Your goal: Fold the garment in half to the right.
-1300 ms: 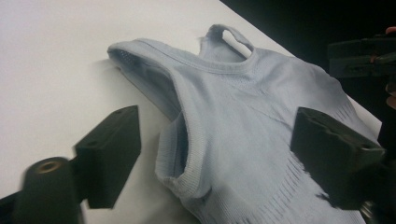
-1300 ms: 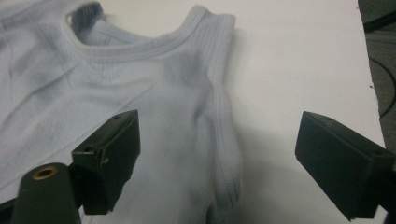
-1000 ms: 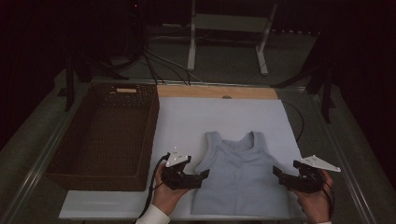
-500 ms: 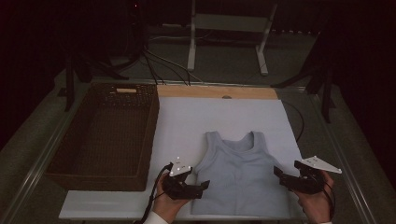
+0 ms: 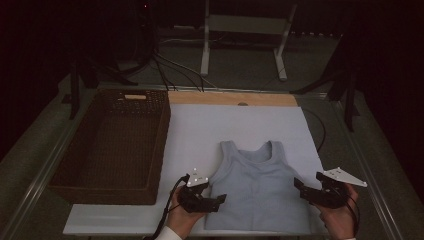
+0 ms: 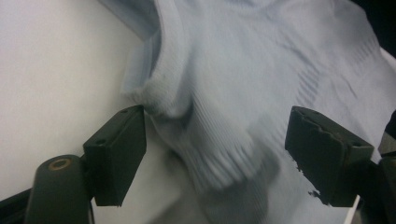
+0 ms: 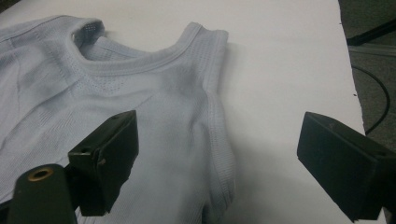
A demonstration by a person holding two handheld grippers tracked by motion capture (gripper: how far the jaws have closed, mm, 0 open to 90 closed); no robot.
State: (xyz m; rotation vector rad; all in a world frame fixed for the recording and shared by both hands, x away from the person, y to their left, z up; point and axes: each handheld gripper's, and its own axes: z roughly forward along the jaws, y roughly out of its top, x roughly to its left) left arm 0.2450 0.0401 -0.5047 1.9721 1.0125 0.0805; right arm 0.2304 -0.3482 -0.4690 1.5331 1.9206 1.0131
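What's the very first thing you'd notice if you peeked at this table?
A pale blue tank top lies flat on the white mat, near the person's edge. Black tongs flank it: the left tongs at its left side with bunched fabric between open jaws that have just been closing, the right tongs open at its right edge. A dark wicker basket sits left.

each hand carries a matte black gripper. the left gripper (image 5: 216,200) bears a small pale three-cornered plate with dark dots on top, and a black cable trails from its rear. the right gripper (image 5: 299,185) wears a longer grey three-cornered plate. close up, the jaws are blocky black pads with small screw holes; a brass-ringed socket sits beside one. a white cuff (image 5: 167,233) shows behind the left gripper.
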